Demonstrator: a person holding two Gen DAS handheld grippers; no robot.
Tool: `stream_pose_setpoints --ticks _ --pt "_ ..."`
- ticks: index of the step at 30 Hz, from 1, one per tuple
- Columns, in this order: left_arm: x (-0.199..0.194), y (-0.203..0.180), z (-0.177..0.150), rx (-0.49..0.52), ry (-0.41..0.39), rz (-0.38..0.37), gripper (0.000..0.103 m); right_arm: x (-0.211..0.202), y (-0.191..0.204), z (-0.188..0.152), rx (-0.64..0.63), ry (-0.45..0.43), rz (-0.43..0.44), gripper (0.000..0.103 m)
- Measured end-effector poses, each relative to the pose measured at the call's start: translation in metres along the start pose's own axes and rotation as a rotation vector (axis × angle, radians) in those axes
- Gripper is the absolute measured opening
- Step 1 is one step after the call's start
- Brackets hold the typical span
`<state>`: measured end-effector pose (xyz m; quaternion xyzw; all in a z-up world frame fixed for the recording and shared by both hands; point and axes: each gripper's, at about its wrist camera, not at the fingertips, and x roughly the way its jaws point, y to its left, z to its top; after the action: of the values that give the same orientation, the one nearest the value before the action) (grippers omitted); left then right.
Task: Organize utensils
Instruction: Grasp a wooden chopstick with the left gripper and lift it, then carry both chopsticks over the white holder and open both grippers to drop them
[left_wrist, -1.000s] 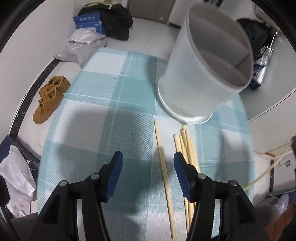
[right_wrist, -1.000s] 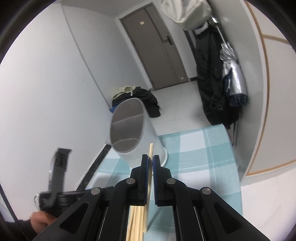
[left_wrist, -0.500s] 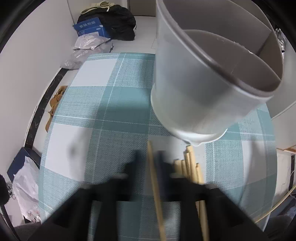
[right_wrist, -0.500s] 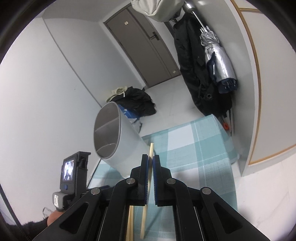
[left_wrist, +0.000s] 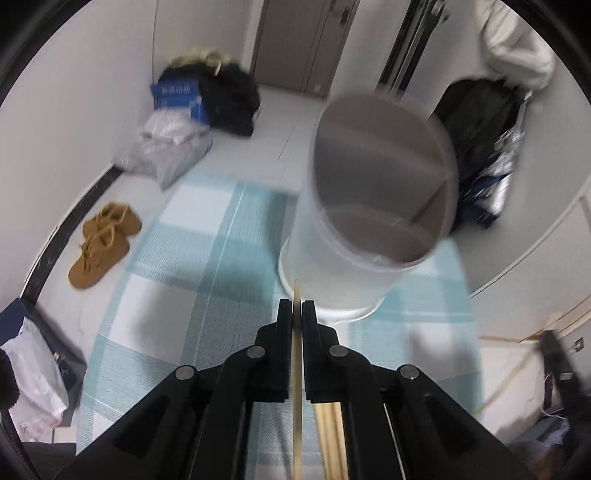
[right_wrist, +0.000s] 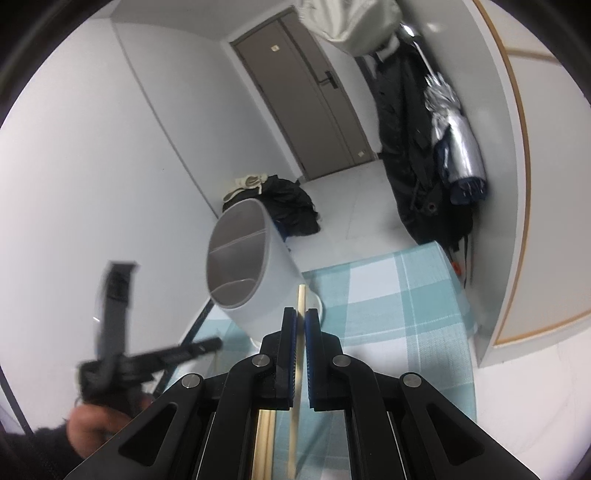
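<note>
Teal-checked tablecloth (left_wrist: 177, 295) carries a white divided holder (left_wrist: 369, 229) near grey door (right_wrist: 306, 96).

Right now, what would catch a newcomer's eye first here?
Each hand-held gripper, left and right, is clamped on a wooden chopstick. Just beyond stands a tall white utensil holder with inner dividers, on a teal checked tablecloth. More chopsticks lie below.
</note>
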<state>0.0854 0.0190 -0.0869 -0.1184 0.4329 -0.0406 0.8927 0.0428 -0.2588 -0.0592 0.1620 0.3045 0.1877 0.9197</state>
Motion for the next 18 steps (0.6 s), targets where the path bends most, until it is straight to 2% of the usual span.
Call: stream_pose_setpoints --ticks 7,12,18 --pt "-0.047 -0.016 -0.012 0.084 -0.175 -0.067 0.001 -0.010 0.033 -0.008 -0.114 -0.014 -0.007 0.004" --pt "-0.057 -0.014 -0.011 0.091 -0.214 -0.099 0.001 -0.015 0.052 -0.013 -0.193 -0.036 -0.033 0.004" --pt "-0.069 -0.016 -0.007 0.110 -0.221 -0.128 0.001 -0.021 0.060 -0.008 -0.201 -0.060 -0.040 0.004"
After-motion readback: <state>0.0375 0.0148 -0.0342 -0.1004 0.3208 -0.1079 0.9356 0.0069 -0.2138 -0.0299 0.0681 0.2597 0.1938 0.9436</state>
